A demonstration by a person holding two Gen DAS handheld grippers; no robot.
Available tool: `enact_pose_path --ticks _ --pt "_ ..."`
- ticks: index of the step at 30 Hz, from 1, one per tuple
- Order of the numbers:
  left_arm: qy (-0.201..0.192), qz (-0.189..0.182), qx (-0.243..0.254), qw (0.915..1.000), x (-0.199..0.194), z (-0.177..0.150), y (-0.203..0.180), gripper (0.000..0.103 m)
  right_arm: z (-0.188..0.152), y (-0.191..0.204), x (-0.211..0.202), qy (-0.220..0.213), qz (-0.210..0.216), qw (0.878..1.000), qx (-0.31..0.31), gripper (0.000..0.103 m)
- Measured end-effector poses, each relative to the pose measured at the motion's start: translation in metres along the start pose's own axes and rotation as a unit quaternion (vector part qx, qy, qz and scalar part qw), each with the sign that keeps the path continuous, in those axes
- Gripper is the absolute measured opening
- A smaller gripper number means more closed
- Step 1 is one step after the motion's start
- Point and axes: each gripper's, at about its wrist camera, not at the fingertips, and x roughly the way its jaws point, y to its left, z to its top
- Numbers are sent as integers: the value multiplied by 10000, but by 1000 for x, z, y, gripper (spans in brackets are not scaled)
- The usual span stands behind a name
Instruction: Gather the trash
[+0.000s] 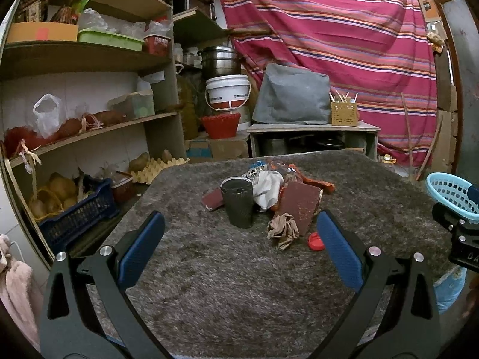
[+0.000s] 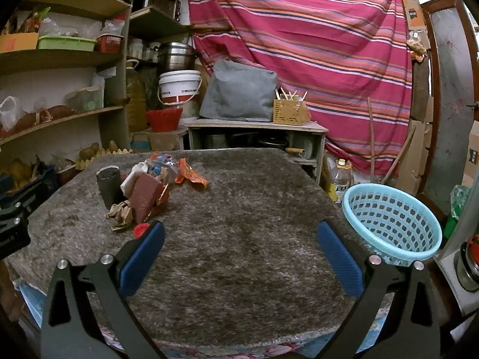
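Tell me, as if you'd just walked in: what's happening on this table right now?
A person holds two tongs over a grey shaggy table, both open and empty. The left tongs face a trash pile: a black cup, crumpled brown paper, a red cap. The right tongs hover near the empty blue basket. Nothing is collected yet.

A cluttered household storeroom or pantry: curved wooden shelves [image 1: 89, 56] along the left wall carry a green plastic tray [image 1: 109, 39], plastic bags and root vegetables, with potatoes on a yellow egg carton [image 1: 158, 169] below. Stacked steel cooking pots [image 1: 221, 58] sit over a white lidded bucket [image 1: 229, 91], and a pink striped cloth [image 2: 314, 45] hangs across the back wall behind a table covered in grey shaggy carpet [image 2: 239, 239].
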Motion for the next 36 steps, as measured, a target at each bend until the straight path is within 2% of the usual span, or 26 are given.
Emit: enact_pose_path --ticks 27,36 --pt "7 -46 -54 10000 -2 2 7 98 -2 -8 5 42 -56 10000 45 99" --pt "-1 -79 -109 9999 -7 3 13 98 -1 2 3 -13 -20 10000 -50 99"
